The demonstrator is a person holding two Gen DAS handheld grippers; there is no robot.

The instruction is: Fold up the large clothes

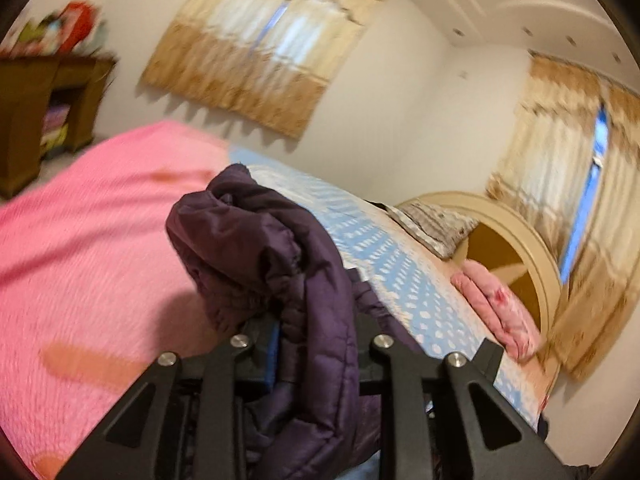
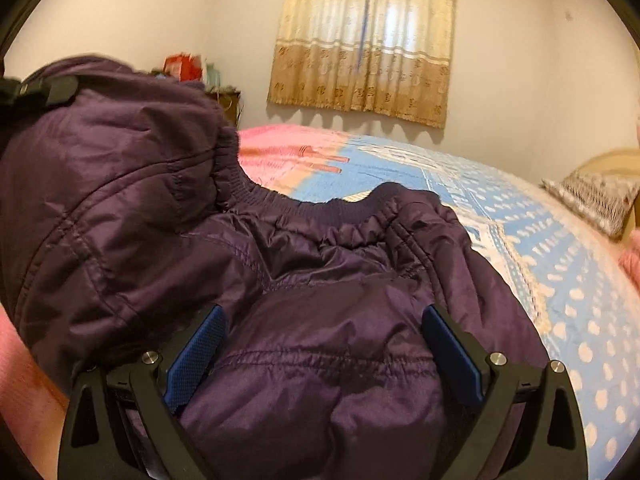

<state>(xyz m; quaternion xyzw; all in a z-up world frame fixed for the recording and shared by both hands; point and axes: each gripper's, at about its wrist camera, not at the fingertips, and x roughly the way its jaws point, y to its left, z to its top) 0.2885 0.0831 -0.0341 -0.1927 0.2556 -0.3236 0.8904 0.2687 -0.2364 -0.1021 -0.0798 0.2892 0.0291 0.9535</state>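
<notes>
a purple quilted jacket [image 1: 280, 248] is pinched between the left tongs [image 1: 316, 332], whose jaws are drawn in close on a thick fold of it; the fabric bulges up ahead of them and hangs down between the black linkage arms. only a sliver of blue pad [image 1: 272, 344] is seen on one side, pressed against the cloth. in the right wrist view the same jacket [image 2: 312, 280] is heaped ahead of and between the right tongs [image 2: 320, 344], which stand wide apart with a blue pad [image 2: 200, 352] on each side. padded fabric fills the gap and lies against both pads, but whether it is being squeezed cannot be told. the ribbed elastic hem [image 2: 320, 204] of the jacket is seen just beyond these tongs, and a raised portion of the garment is lifted to their left, where the tip of the left tongs [image 2: 44, 88] is caught at the edge of the picture. beyond and below both tongs a bed is spread with a pink cover [image 1: 92, 240] and a blue dotted cover [image 2: 560, 280]. a patterned pillow [image 2: 596, 196] is set far off to the right, and curtains [image 2: 364, 40] are hung on the wall behind the bed.
</notes>
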